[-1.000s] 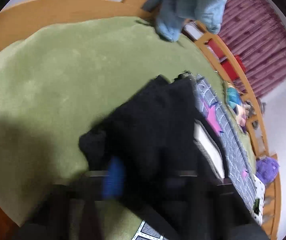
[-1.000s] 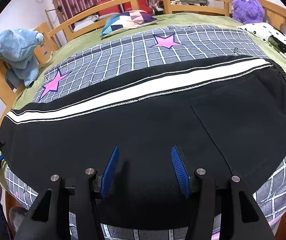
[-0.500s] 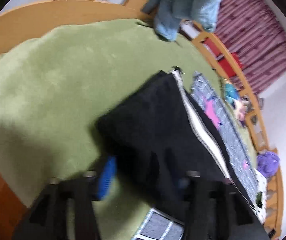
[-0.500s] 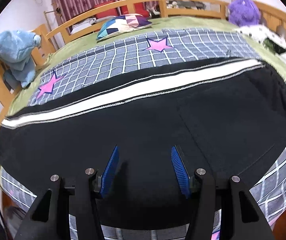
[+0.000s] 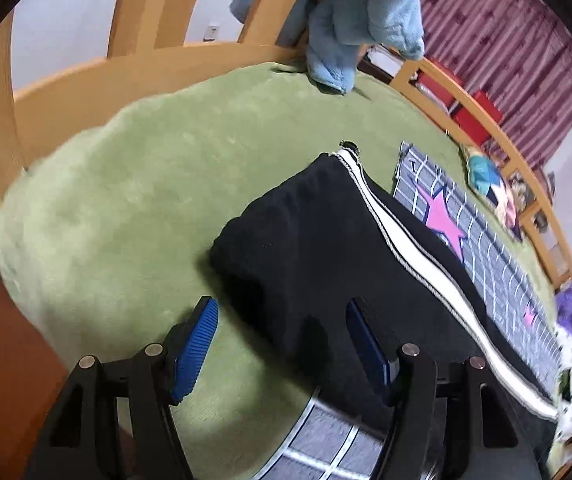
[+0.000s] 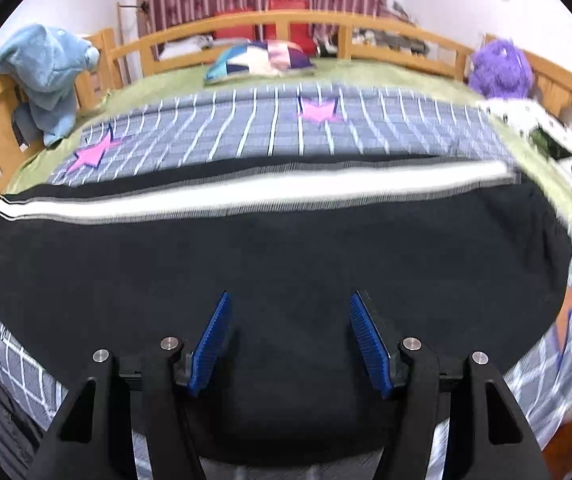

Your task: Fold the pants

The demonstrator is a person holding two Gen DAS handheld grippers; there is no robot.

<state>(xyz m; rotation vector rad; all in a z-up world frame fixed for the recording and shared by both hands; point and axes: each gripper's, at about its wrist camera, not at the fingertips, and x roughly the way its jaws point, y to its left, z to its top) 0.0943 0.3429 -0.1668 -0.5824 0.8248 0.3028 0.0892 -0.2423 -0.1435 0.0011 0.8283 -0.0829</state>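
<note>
Black pants (image 6: pixel 286 248) with a white side stripe (image 6: pixel 270 196) lie folded lengthwise across the bed. In the left wrist view the pants (image 5: pixel 325 248) show their leg end on the green bedspread (image 5: pixel 146 184). My left gripper (image 5: pixel 282 336) is open and empty, just above the near corner of the leg end. My right gripper (image 6: pixel 289 332) is open and empty, hovering over the near edge of the pants at mid-length.
A grey checked blanket with pink stars (image 6: pixel 286 128) lies under the pants. A wooden bed rail (image 5: pixel 98 80) rings the bed, with a blue plush garment (image 5: pixel 365 12) hung on it. A patchwork pillow (image 6: pixel 258 60), purple plush toy (image 6: pixel 499 68) and white spotted cloth (image 6: pixel 557 148) lie at the far side.
My left gripper let go of the leg end, opened and drew back; the leg end now lies flat. My right gripper stayed open and pulled back from the pants.
</note>
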